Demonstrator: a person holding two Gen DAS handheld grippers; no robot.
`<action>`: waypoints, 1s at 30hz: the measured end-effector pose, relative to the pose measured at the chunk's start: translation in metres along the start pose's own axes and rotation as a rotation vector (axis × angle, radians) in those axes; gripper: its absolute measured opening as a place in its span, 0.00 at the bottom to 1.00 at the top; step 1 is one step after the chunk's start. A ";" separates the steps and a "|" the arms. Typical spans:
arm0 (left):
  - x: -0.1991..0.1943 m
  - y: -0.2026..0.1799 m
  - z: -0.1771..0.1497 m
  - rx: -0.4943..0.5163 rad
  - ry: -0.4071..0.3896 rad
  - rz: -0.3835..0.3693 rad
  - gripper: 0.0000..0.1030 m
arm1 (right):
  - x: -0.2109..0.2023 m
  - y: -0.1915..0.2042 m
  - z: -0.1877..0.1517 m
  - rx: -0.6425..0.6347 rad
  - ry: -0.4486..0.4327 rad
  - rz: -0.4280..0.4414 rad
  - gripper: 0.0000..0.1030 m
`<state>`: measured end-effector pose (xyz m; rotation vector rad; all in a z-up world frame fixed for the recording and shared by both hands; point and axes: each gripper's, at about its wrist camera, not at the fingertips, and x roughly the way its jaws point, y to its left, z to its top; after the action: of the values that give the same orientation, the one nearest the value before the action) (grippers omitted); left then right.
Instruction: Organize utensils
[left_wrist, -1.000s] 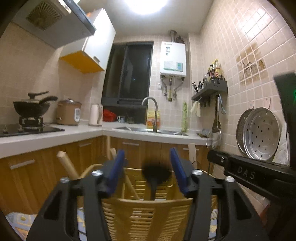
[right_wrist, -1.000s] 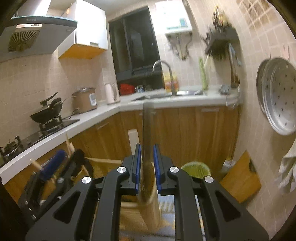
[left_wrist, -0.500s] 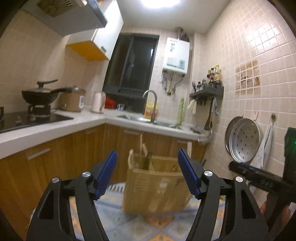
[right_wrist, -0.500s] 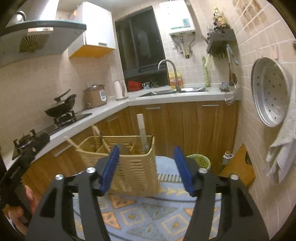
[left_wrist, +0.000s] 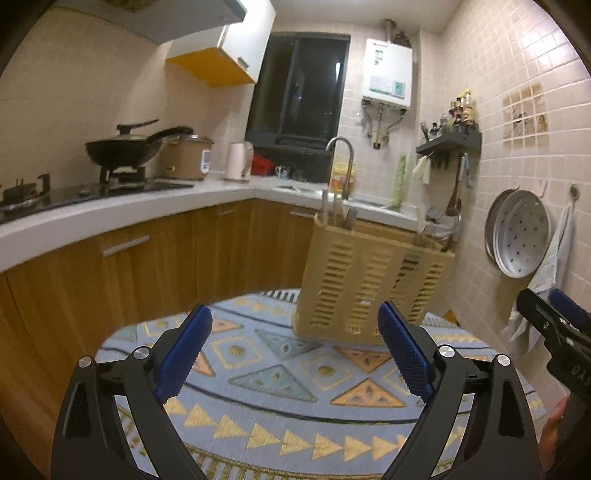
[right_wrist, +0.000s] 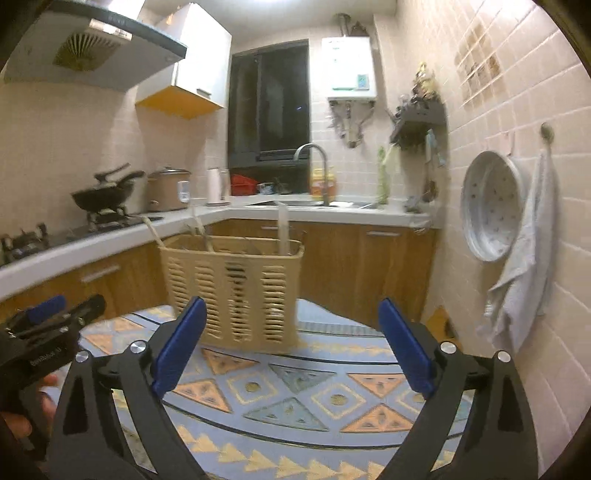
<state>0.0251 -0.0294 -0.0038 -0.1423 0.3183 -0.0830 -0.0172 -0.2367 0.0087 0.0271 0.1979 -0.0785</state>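
A beige slotted utensil basket (left_wrist: 365, 284) stands on a small table with a patterned cloth (left_wrist: 280, 391); it also shows in the right wrist view (right_wrist: 236, 291). Several wooden and pale handles (right_wrist: 282, 229) stick up out of it. My left gripper (left_wrist: 295, 354) is open and empty, held back from the basket. My right gripper (right_wrist: 291, 343) is open and empty, also back from it. Each gripper shows at the edge of the other's view: the right one (left_wrist: 554, 325) and the left one (right_wrist: 55, 317).
Wooden cabinets and a white counter (left_wrist: 110, 218) wrap the left and back, with a wok (left_wrist: 125, 147), rice cooker (left_wrist: 186, 157), kettle and sink tap (right_wrist: 314, 155). A steamer tray (right_wrist: 491, 206) and towel (right_wrist: 528, 258) hang on the right wall.
Both grippers opened and pulled back from the basket. The right one let go of the wooden utensil, which now stands in the basket.
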 end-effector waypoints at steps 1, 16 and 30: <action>0.001 0.001 0.001 -0.011 0.006 -0.002 0.86 | -0.003 0.000 -0.006 -0.001 -0.032 -0.027 0.88; -0.011 -0.018 -0.004 0.140 -0.099 0.114 0.90 | -0.001 0.011 -0.017 -0.029 0.027 0.026 0.92; -0.008 -0.024 -0.004 0.186 -0.110 0.141 0.90 | 0.008 0.013 -0.020 -0.022 0.073 0.026 0.92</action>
<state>0.0143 -0.0530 -0.0016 0.0602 0.2084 0.0349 -0.0125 -0.2233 -0.0124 0.0105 0.2713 -0.0490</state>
